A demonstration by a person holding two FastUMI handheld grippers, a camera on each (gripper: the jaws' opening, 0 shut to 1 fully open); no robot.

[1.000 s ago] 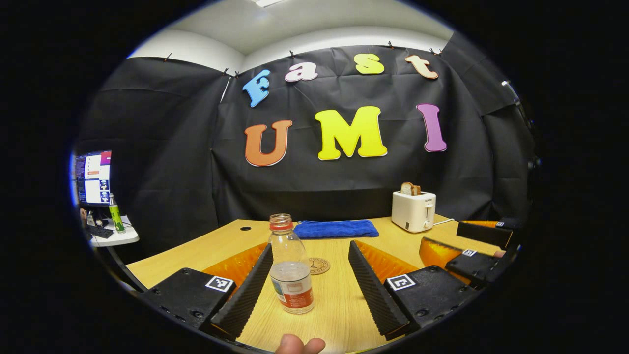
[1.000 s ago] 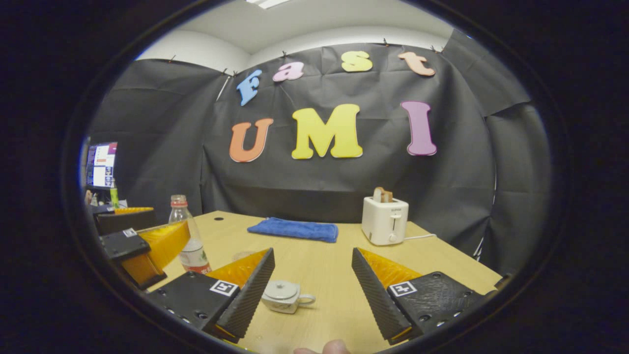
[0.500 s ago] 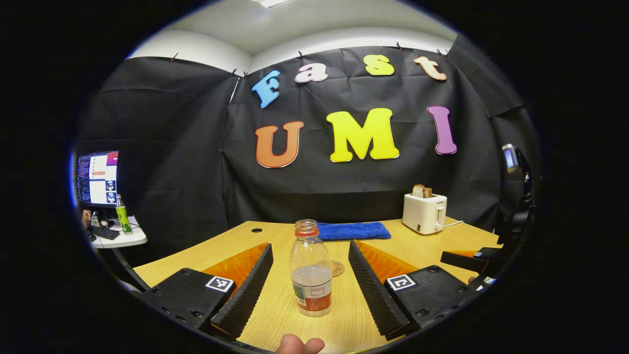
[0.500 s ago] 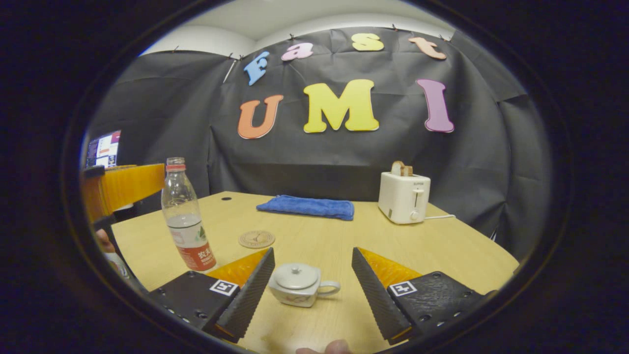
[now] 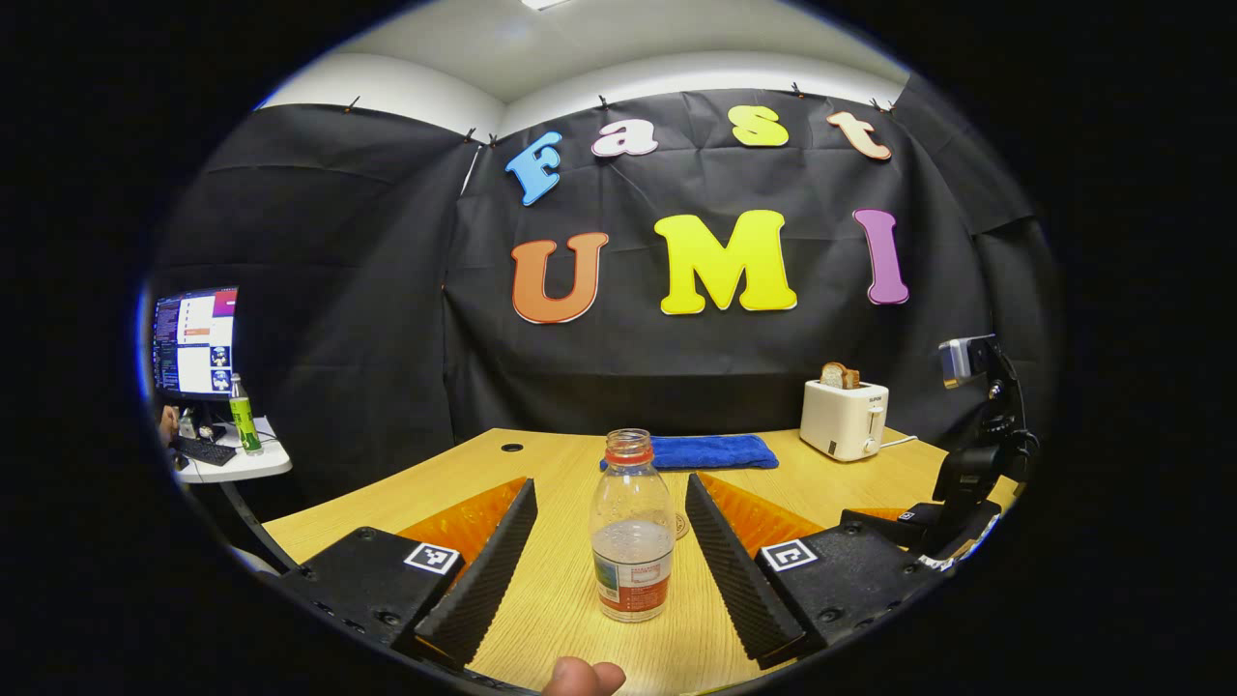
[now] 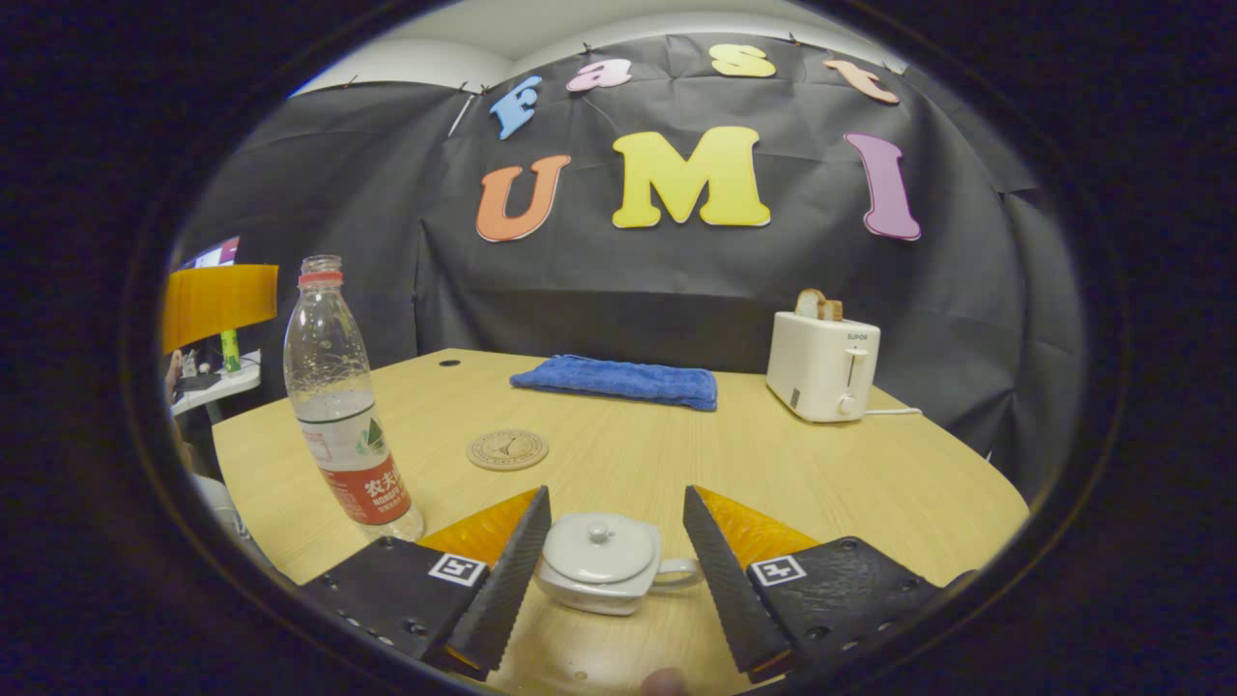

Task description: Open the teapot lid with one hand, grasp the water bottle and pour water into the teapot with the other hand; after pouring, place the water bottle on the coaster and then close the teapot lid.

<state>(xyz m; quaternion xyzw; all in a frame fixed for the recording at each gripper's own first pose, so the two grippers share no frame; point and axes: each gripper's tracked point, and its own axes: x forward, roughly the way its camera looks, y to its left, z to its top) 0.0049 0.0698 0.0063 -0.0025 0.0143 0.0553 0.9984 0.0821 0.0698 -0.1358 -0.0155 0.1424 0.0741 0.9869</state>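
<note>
1. Left gripper view: the left gripper (image 5: 609, 541) is held level just above the desk (image 5: 425, 483), fingers spread wide, with the water bottle (image 5: 633, 527) upright between them and touching neither; a fingertip (image 5: 580, 677) of the holding hand shows at the bottom edge
2. Right gripper view: the right gripper (image 6: 609, 565) sits low over the near edge of the desk, fingers wide apart on either side of the teapot (image 6: 604, 577); whether they touch it I cannot tell
3. Teapot lid (image 6: 599, 546) is on, its handle pointing toward the right finger
4. Counted on the desk: one bottle, uncapped and part full, near the left edge; one teapot at the near edge; one round coaster (image 6: 507, 449) in the middle, well apart from both; one blue towel (image 6: 618, 380) folded along the far edge; one toaster (image 6: 821, 367) with bread at the far right corner
5. Open wood lies between coaster, towel and toaster, and along the whole right side
6. Beyond the left edge stands a side table with a monitor (image 5: 193, 343) and a green bottle (image 5: 242, 418)
</note>
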